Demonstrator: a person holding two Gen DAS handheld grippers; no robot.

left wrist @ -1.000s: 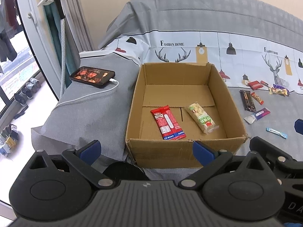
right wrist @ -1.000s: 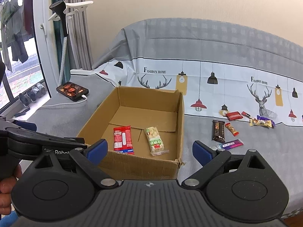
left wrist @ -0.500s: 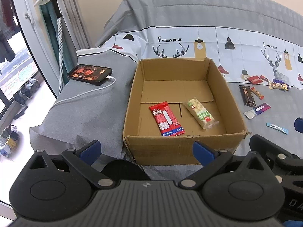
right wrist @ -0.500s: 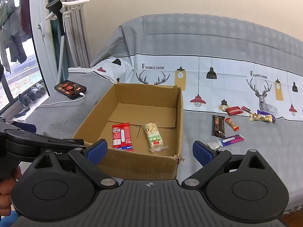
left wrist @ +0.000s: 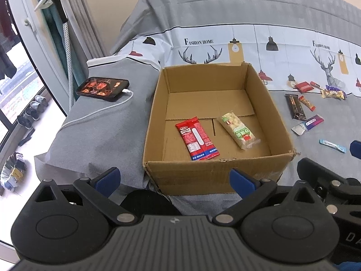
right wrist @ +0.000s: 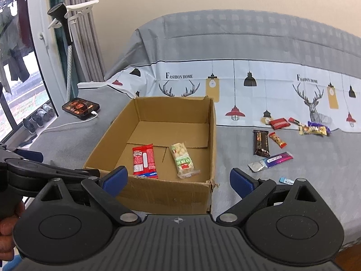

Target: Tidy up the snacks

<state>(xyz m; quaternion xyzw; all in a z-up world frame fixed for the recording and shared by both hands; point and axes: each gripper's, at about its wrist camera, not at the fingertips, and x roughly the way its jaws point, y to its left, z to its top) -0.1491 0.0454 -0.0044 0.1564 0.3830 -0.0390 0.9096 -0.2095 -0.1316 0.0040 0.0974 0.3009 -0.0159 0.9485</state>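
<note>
Sofa: box (left wrist: 216, 171) before left hand-held gripper (left wrist: 174, 178)

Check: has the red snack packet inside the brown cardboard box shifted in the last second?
No. The red snack packet lies at the same spot on the floor of the brown cardboard box, left of the green-labelled clear packet; only the cameras moved.

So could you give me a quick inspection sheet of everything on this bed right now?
Surface: grey bedspread.
Job's things: cardboard box holding red packet and green packet; loose snacks lie right of it.
Clutter: phone, screen lit.
Grippers: left hand-held gripper and right hand-held gripper both open, holding nothing.
Cables: white charging cable plugged into phone.
Surroundings: window, curtains, shoes on floor.
</note>
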